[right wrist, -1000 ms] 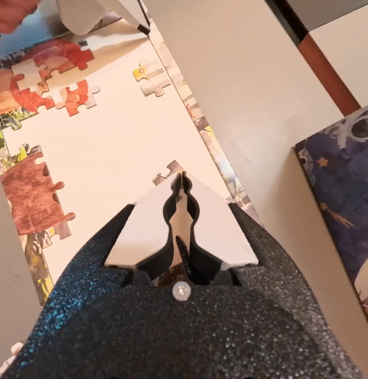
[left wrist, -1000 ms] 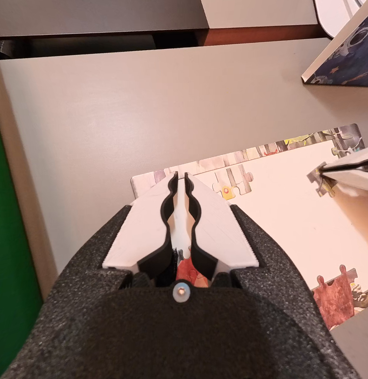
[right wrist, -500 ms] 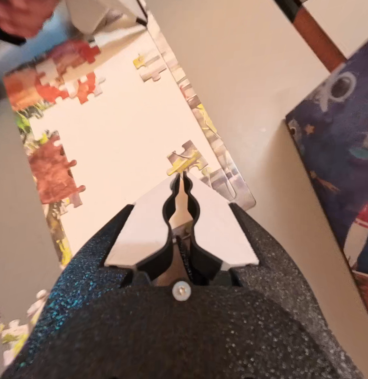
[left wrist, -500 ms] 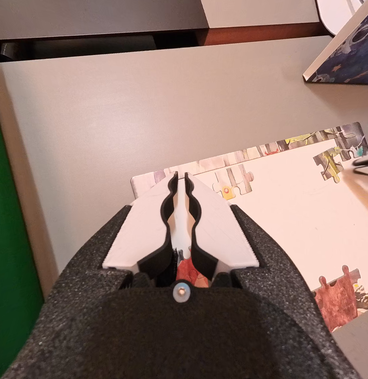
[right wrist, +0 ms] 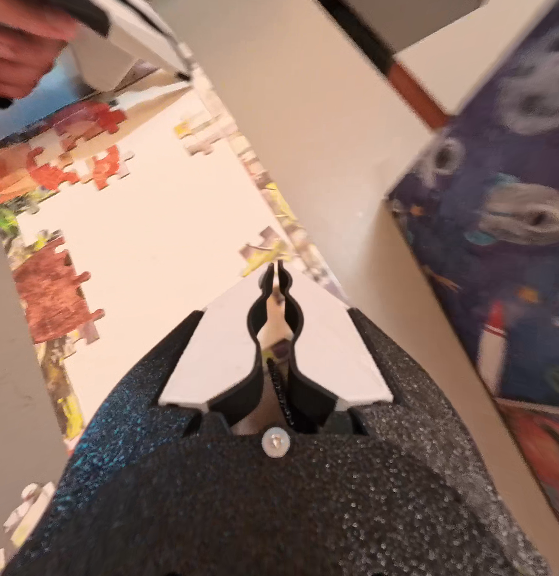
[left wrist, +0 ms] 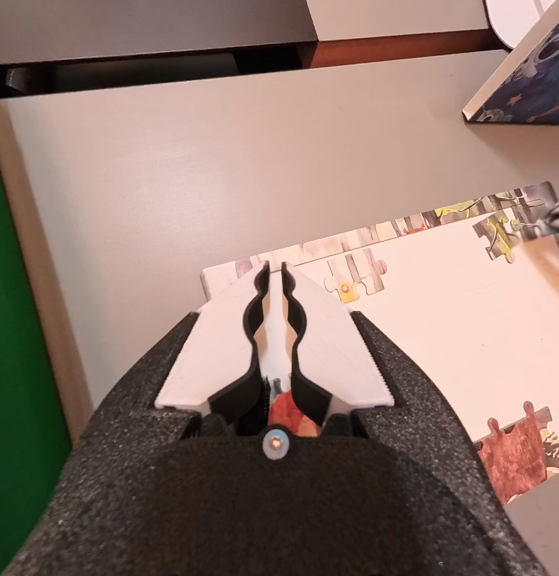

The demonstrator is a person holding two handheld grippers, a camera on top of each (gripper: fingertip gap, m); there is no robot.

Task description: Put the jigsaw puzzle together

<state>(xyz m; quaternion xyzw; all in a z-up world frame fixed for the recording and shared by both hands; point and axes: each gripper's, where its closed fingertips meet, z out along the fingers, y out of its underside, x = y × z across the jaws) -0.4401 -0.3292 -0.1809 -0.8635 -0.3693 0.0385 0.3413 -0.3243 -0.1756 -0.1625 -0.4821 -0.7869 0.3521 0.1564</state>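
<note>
Left gripper [left wrist: 274, 268] nearly closed, empty, over puzzle board [left wrist: 428, 311] corner. Right gripper [right wrist: 275, 267] nearly closed, empty; yellow-grey piece [right wrist: 265, 252] just ahead of tips.

The right gripper [right wrist: 275, 265] has released the grey-and-yellow piece [left wrist: 496, 238], which one second ago was pinched at its tips. The piece now lies flat on the puzzle board [left wrist: 428, 311] by the far right corner, apparently seated against the border; blur prevents confirmation.
</note>
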